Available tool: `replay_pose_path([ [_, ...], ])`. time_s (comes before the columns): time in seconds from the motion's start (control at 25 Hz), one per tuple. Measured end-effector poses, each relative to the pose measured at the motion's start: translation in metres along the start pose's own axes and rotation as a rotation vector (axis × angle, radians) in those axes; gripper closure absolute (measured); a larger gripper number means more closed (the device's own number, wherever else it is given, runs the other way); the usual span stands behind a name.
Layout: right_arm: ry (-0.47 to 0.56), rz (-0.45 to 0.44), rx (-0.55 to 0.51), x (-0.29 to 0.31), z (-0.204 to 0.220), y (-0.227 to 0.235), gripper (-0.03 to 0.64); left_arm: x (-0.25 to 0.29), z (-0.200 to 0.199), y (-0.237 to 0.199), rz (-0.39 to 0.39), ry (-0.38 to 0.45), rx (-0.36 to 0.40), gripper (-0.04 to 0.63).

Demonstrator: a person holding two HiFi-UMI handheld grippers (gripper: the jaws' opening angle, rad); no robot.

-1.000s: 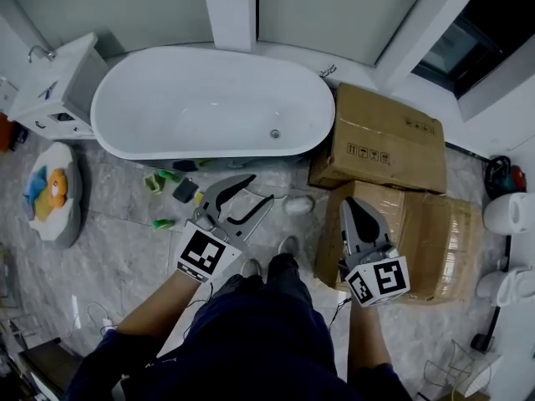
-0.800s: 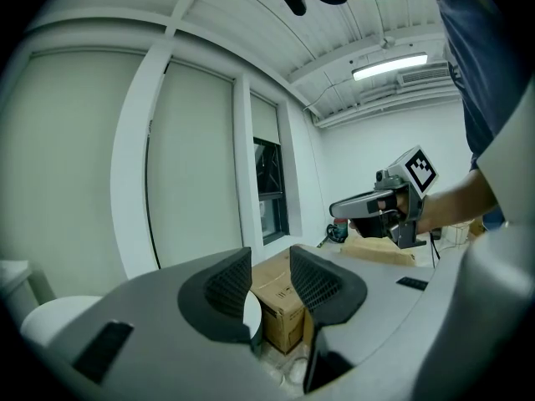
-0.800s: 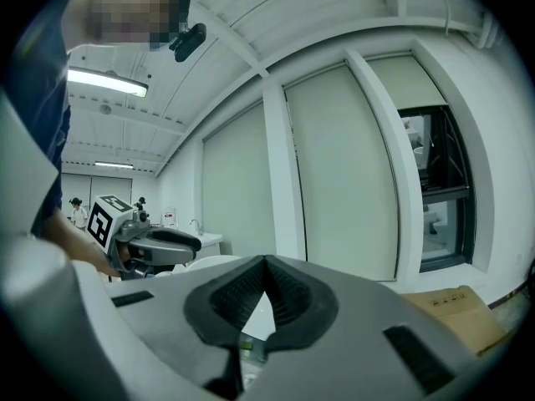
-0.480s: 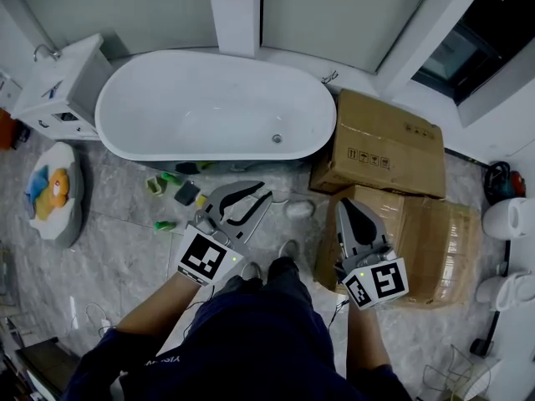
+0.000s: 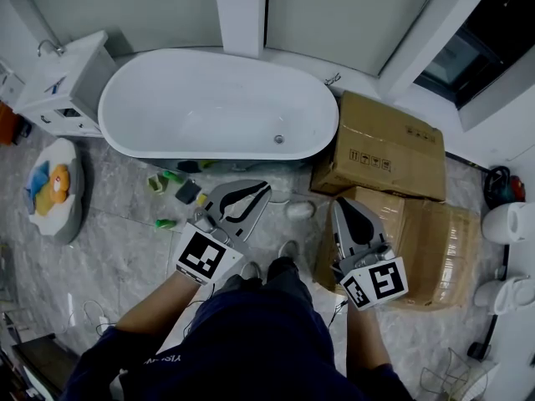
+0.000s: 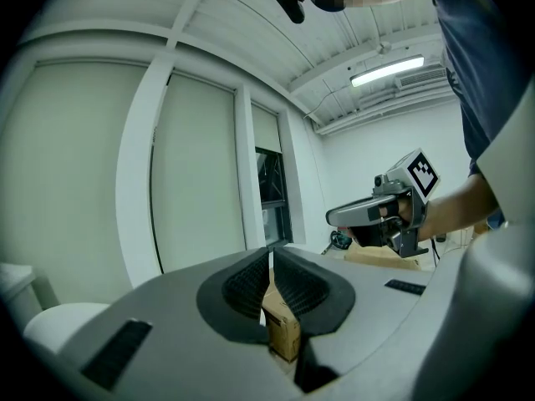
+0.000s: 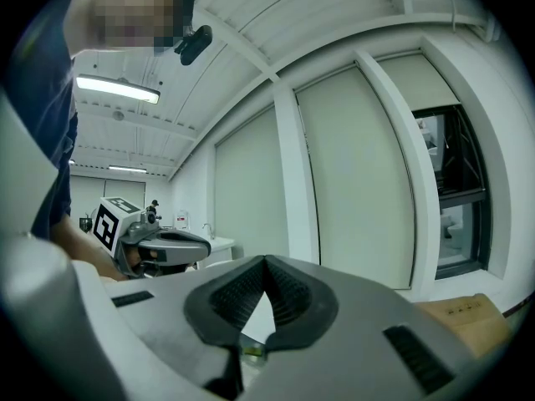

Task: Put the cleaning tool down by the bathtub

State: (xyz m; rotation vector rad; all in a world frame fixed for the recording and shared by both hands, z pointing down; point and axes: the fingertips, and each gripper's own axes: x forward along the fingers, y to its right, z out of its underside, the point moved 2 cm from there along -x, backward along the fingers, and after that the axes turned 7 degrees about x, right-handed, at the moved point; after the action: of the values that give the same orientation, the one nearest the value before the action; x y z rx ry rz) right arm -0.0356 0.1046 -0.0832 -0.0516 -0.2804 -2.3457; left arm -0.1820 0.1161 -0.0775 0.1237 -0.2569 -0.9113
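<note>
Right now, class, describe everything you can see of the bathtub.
The bathtub is a white, glossy, oval freestanding tub, seen from above. Its basin looks empty, with a small round drain near its right end. It stands on the grey marbled floor between a white cabinet on the left and a cardboard box on the right; whether either touches it is unclear. Small green and dark things lie on the floor beside its near side.
</note>
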Motion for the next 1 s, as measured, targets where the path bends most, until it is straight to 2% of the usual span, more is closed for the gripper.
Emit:
replay_pose_path([
  [0.2, -0.008, -0.002, 0.009, 0.0, 0.004, -0.002, 0.614, -0.003, 0.005, -0.001, -0.002, -0.023, -0.006, 0.558],
  [0.4, -0.014, 0.003, 0.01, -0.001, 0.004, -0.005, 0.614, -0.007, 0.006, -0.002, -0.002, -0.013, -0.03, 0.563],
  [1.0, -0.026, -0.004, -0.004, 0.013, 0.006, -0.014, 0.614, -0.012, 0.012, -0.012, 0.002, -0.012, -0.029, 0.565],
])
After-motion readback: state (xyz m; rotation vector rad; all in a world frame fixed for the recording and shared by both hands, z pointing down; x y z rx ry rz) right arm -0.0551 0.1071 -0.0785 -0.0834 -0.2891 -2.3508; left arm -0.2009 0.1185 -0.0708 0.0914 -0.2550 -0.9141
